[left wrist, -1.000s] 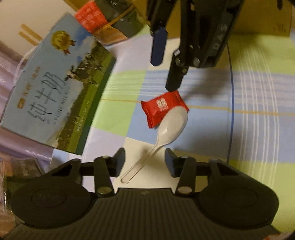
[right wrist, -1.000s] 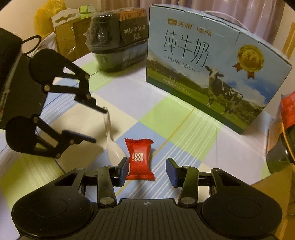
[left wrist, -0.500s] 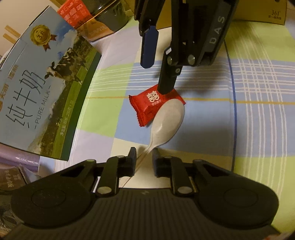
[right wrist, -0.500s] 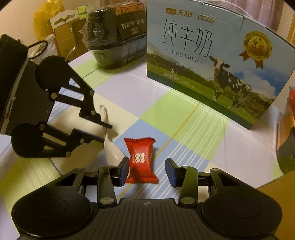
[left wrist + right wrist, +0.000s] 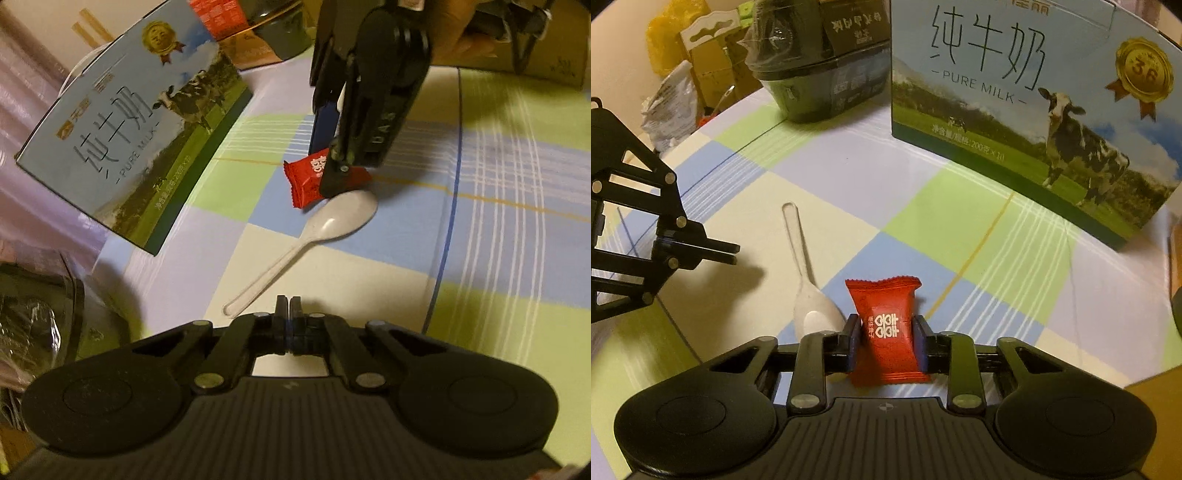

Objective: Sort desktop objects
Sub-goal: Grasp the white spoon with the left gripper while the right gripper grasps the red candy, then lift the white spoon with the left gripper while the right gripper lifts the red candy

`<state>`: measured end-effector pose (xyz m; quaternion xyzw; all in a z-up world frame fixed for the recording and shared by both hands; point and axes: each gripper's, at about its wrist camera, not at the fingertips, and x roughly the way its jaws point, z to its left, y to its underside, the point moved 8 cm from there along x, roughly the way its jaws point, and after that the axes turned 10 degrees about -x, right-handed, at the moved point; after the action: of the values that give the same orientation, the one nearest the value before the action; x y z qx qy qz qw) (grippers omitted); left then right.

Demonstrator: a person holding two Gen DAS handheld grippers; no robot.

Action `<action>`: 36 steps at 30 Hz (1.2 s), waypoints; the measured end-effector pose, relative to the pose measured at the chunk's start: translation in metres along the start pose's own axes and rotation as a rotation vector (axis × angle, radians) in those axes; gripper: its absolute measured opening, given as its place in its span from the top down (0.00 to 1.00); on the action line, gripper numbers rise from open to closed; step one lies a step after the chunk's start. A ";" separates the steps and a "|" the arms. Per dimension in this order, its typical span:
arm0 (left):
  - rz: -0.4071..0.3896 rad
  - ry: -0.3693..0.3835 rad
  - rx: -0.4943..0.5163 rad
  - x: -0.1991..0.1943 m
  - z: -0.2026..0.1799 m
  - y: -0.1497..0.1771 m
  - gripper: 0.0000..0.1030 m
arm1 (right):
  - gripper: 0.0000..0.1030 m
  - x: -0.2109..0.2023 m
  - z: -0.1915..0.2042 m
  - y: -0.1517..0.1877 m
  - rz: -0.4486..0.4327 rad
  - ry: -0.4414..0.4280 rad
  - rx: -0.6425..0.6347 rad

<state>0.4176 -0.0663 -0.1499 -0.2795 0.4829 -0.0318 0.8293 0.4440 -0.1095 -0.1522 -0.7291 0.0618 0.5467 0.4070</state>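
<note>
1. My right fingers [image 5: 886,334] are closing on the red candy packet [image 5: 886,325]; a pad sits against each of its sides, and the packet lies flat on the desk [image 5: 849,192].
2. Just beside the candy packet, on its left in my right view, lies the white plastic spoon [image 5: 812,310], its bowl nearest the packet and its handle pointing away.
3. My left fingers [image 5: 289,308] are pressed together with nothing between them; the spoon's handle tip lies just beside them, apart from them.
4. Beyond the candy packet, well apart from it, stands the blue milk carton [image 5: 1034,99] with a cow printed on it.
5. Farther off, left of the milk carton in my right view, sits a dark wrapped container [image 5: 820,70], with cardboard boxes [image 5: 709,62] behind it past the desk's edge.
</note>
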 end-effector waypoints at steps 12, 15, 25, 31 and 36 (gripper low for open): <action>-0.023 0.059 0.198 0.033 -0.012 -0.021 0.80 | 0.79 -0.017 0.012 0.021 0.006 -0.057 0.005; -0.026 0.083 0.210 0.037 -0.014 -0.025 0.82 | 0.79 -0.019 0.018 0.024 0.008 -0.064 -0.018; 0.028 0.120 0.101 0.022 -0.031 -0.016 0.90 | 0.79 -0.028 0.040 0.039 0.020 -0.095 -0.010; 0.066 0.110 0.021 -0.014 -0.075 0.006 0.91 | 0.79 -0.047 0.076 0.074 0.045 -0.128 0.028; 0.089 0.105 -0.077 -0.049 -0.125 0.024 0.94 | 0.79 -0.077 0.103 0.109 0.033 -0.140 0.106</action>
<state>0.2841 -0.0838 -0.1702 -0.2875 0.5384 0.0093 0.7921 0.2787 -0.1408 -0.1511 -0.6654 0.0737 0.5990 0.4393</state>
